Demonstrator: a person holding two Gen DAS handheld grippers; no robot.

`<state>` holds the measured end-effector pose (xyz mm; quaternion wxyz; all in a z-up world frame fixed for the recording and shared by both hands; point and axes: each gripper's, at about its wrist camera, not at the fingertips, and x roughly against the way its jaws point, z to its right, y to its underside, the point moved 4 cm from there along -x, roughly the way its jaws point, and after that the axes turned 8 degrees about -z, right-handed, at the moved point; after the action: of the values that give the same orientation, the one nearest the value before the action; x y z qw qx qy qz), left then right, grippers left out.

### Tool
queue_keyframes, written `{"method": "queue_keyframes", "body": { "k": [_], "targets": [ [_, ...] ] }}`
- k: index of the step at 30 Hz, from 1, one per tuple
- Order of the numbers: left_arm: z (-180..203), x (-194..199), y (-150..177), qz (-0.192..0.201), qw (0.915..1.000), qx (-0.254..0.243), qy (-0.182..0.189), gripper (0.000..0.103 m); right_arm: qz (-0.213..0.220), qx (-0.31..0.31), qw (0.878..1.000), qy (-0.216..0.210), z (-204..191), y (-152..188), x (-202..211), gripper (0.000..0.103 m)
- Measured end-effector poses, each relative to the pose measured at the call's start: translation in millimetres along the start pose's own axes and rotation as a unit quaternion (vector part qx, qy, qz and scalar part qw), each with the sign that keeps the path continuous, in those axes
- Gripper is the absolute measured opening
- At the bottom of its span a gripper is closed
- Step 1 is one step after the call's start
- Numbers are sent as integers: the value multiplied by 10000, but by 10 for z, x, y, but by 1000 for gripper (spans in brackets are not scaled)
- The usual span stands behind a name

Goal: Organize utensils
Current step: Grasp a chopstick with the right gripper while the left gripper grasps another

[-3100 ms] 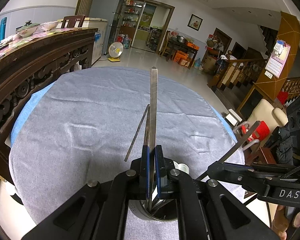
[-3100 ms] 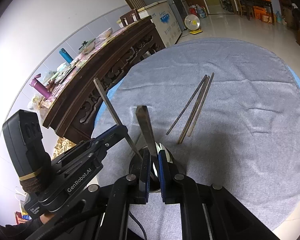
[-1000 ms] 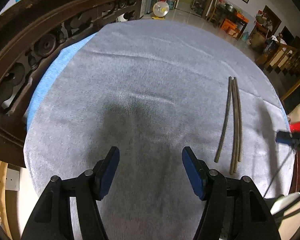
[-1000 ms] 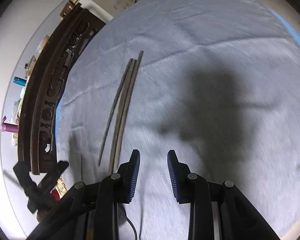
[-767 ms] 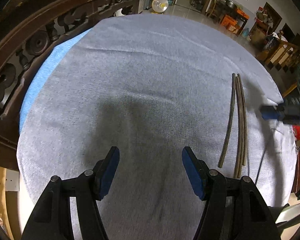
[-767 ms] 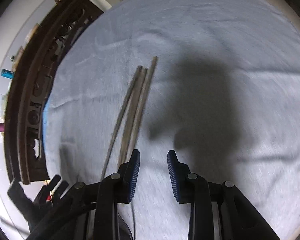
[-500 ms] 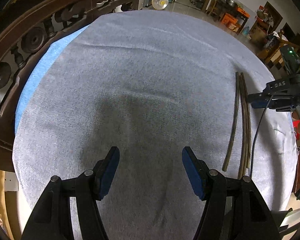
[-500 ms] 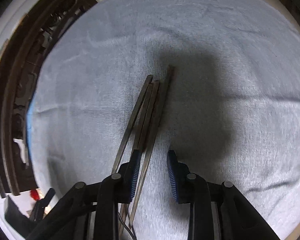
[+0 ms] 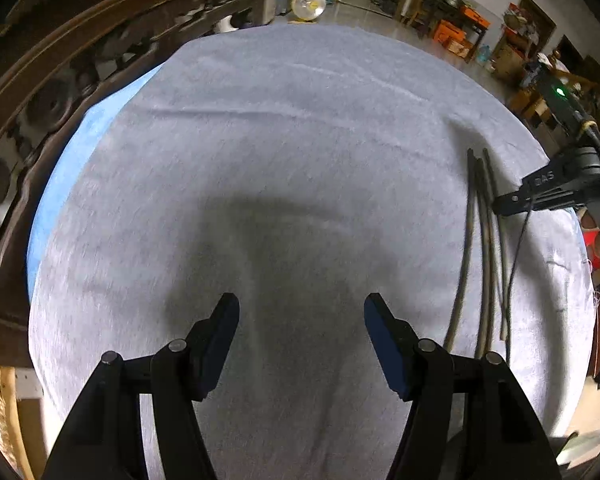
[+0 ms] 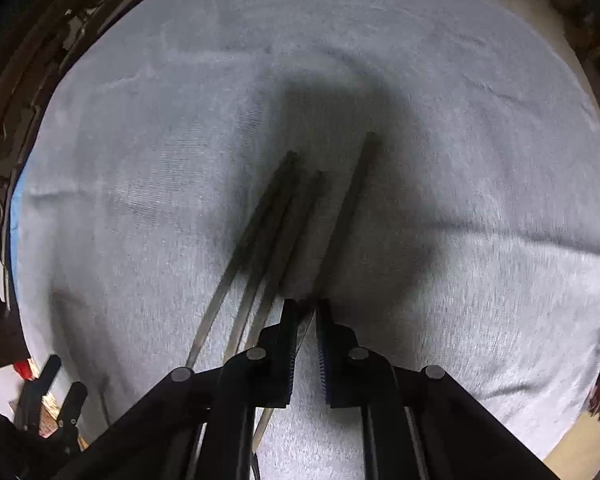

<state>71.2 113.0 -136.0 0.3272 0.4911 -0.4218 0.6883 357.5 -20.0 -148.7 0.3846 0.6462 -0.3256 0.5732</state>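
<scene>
My right gripper (image 10: 307, 312) sits low over the bench (image 10: 480, 200), its blue pads (image 10: 290, 354) drawn close on either side of one chopstick (image 10: 348, 216). Motion blur smears that spot, so I cannot tell whether the pads press the stick or only flank it. The stick runs from between the pads up and away across the cloth (image 10: 160, 160); its near end passes under the gripper body and comes out below it. Just left of it lie the other chopsticks (image 10: 268, 224), side by side and nearly parallel, their near ends cut off behind my gripper's black arms. I cannot count them surely: the far tips blur into the dark shadow around them.

My left gripper (image 9: 301, 326) hangs released, pads wide apart, with nothing but grey cloth (image 9: 300, 140) between them. In its view the chopsticks (image 9: 485, 248) lie well to the right, bowed by the lens, with the right gripper (image 9: 512, 203) coming in over them from the edge; its tips are dark and hard to read there. A thin black cable (image 9: 518, 256) drops from it beside the sticks.

At the bottom right corner of the left view a pale rim (image 9: 580, 442) is mostly cut off; I cannot make out what it is. A carved dark wooden rail (image 9: 60, 80) curves along the bench's left side.
</scene>
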Motion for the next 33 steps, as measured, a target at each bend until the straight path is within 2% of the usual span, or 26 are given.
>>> {"method": "queue_keyframes", "body": {
  "k": [3,6,8,10,13,15,17,19,20,23,25,28,31,33],
  "targets": [
    [142,-48,-157,-96,9997,-212,77,66,-49,285,9995,152,-73,-15,3,11],
    [377,-142,-369,-342,9976,-580,151,66,-112,693,9959,573,-30,118,-4,11],
    [573,-210,-490,-501,9943,-921,204,66,-174,774,9950,604,59,218,-4,11],
    [785,-275,-602,-629,9903,-1235,64,66,-194,783,9954,524,162,295,-3,11],
    [1177,-413,-765,-971,9797,-1749,147,66,-208,772,9964,277,266,342,9,11],
    [1308,-510,-861,-1188,9762,-1808,131,63,-217,765,9967,170,316,348,14,12],
    [1431,-613,-1008,-1315,9737,-1854,-125,53,-269,798,9964,80,352,339,26,12],
    [1533,-696,-1072,-1518,9680,-1984,-237,49,-325,783,9964,-31,391,310,35,11],
    [1570,-746,-1100,-1651,9653,-2003,-270,44,-346,779,9963,-86,414,300,38,10],
    [1678,-806,-1234,-1778,9623,-2006,-454,37,-418,750,9958,-315,672,150,51,10],
    [1743,-893,-1267,-2014,9569,-2029,-510,36,-433,776,9954,-358,762,117,29,10],
    [1840,-928,-1315,-2112,9532,-2078,-599,32,-469,803,9951,-347,767,103,41,10],
    [1889,-916,-1324,-2194,9540,-1988,-472,32,-500,829,9948,-313,746,84,64,10],
    [1857,-853,-1332,-2131,9581,-1874,-398,32,-492,825,9949,-323,757,67,80,10]
  ]
}}
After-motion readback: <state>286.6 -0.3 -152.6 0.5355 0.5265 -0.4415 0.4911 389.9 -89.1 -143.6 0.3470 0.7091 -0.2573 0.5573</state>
